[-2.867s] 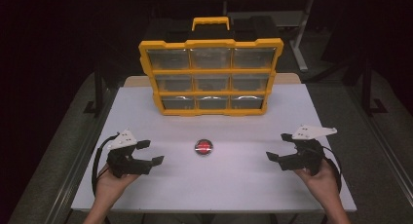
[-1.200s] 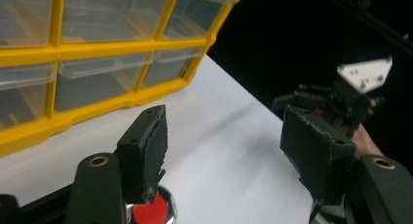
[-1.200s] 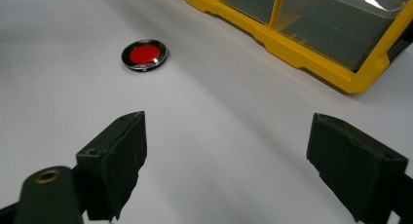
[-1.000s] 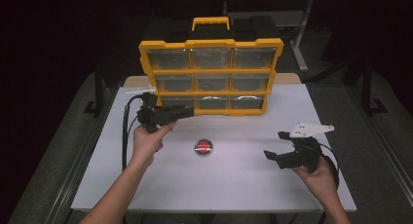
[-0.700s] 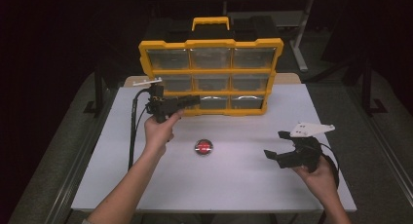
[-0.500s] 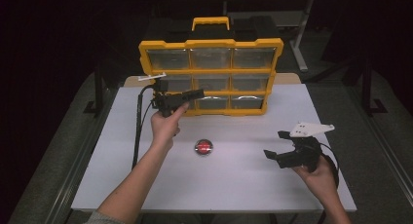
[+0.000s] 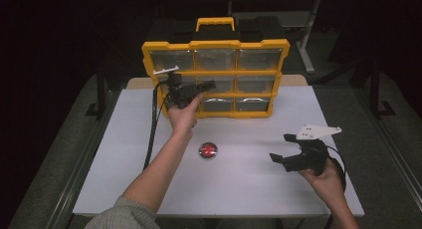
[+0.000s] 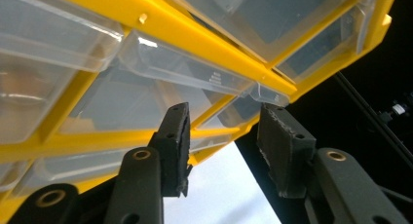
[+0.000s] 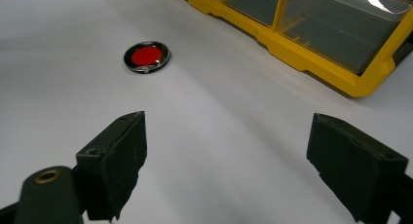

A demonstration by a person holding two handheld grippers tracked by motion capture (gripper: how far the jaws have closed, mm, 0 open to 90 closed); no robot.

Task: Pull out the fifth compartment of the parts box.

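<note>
A yellow organizer (image 7: 234,71) with clear drawers stands upright at the back of the white table (image 7: 239,189). My left gripper (image 7: 209,84) is raised in front of its middle row, open, with its tips at the centre drawer. In the left gripper view the open jaws (image 8: 224,112) frame a clear drawer lip (image 8: 185,70) and the yellow frame (image 8: 160,24), with nothing between them. A small round disc with a red centre (image 7: 208,150) lies mid-table. My right gripper (image 7: 279,147) rests low at the right, open wide and empty. The right gripper view shows its jaws (image 9: 229,119) aimed toward the disc (image 9: 146,56).
The organizer's yellow base (image 9: 311,53) sits on the table near the back edge. A black cable (image 7: 151,129) hangs from the left gripper down across the left side of the table. Dark floor and table legs surround the table.
My left gripper has risen from the table's left side and moved right along the organizer's front to the centre drawer. The right gripper and the disc have stayed put.
</note>
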